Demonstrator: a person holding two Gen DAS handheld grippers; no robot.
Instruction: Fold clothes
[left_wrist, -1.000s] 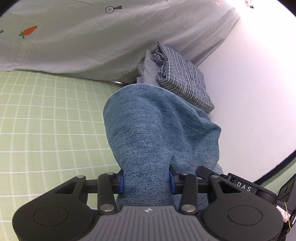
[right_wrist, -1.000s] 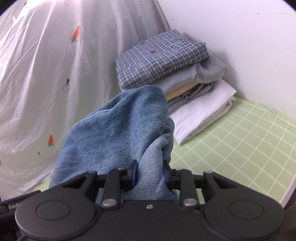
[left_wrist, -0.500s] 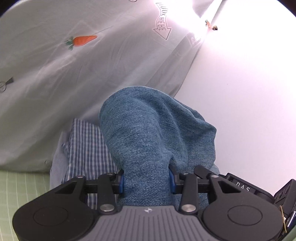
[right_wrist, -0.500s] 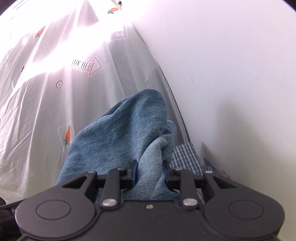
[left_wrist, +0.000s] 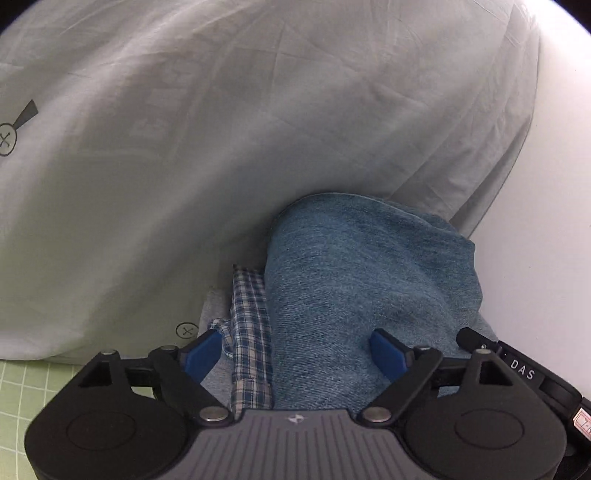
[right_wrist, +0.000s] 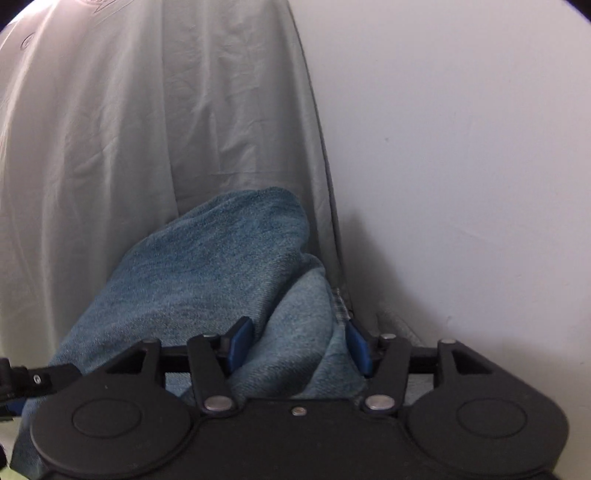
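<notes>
Both grippers, left (left_wrist: 295, 354) and right (right_wrist: 297, 349), have spread apart, releasing the folded blue denim garment (left_wrist: 362, 291) atop the checked shirt (left_wrist: 249, 325) at seven o'clock; stacking looks done, withdrawal remains.

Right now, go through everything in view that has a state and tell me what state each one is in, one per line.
left gripper: open, blue pads spread wide either side of the denim.
right gripper: open, pads apart around a denim fold.
folded jeans: released, lying on the plaid shirt.
plaid shirt: folded, mostly covered by the jeans.
grey garment: under the plaid shirt, only an edge showing.
curtain: hanging, creased.
</notes>
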